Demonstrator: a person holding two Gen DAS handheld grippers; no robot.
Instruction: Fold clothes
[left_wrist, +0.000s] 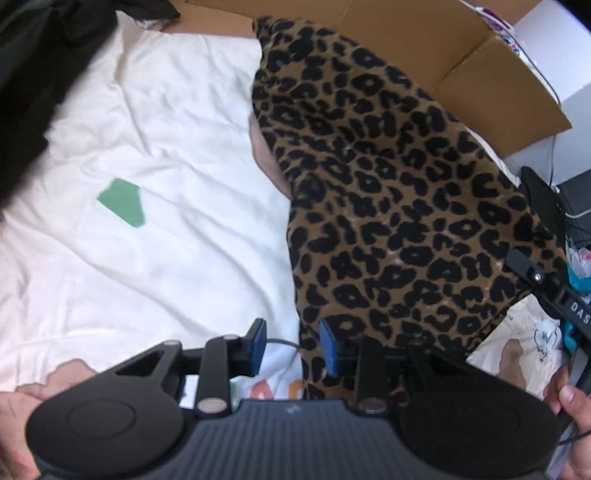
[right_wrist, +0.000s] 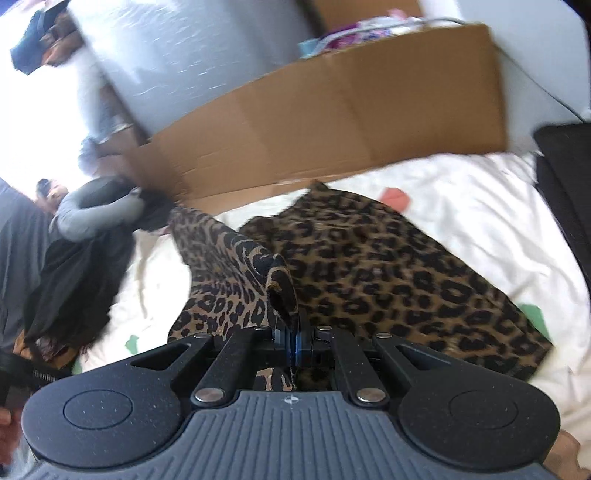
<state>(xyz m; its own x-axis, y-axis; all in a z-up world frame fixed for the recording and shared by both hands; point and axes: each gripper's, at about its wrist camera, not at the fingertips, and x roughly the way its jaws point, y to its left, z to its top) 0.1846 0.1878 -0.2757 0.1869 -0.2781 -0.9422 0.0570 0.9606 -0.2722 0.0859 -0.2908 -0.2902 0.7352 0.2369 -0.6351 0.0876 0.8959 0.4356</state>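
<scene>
White bedding (left_wrist: 155, 122) with small green patches covered the work surface, and everything else sat around the leopard-print garment (left_wrist: 388, 192) spread on it. Behind the garment stood a flattened cardboard box (right_wrist: 332, 122), with a pile of dark clothing (left_wrist: 40, 74) off to one side of it and a person's grey sleeve (right_wrist: 96, 214) reaching over that pile. The left gripper (left_wrist: 293, 347) hung with its jaws partly apart above the garment's near edge; one blue pad (left_wrist: 329, 347) overlapped the leopard cloth and the other lay over the white bedding, and no fabric was pinched between them. The right gripper (right_wrist: 291, 339) was clamped tight on a raised fold of the same garment, which rose as a ridge straight ahead of its fingers, while the rest of the cloth lay flat beyond.
</scene>
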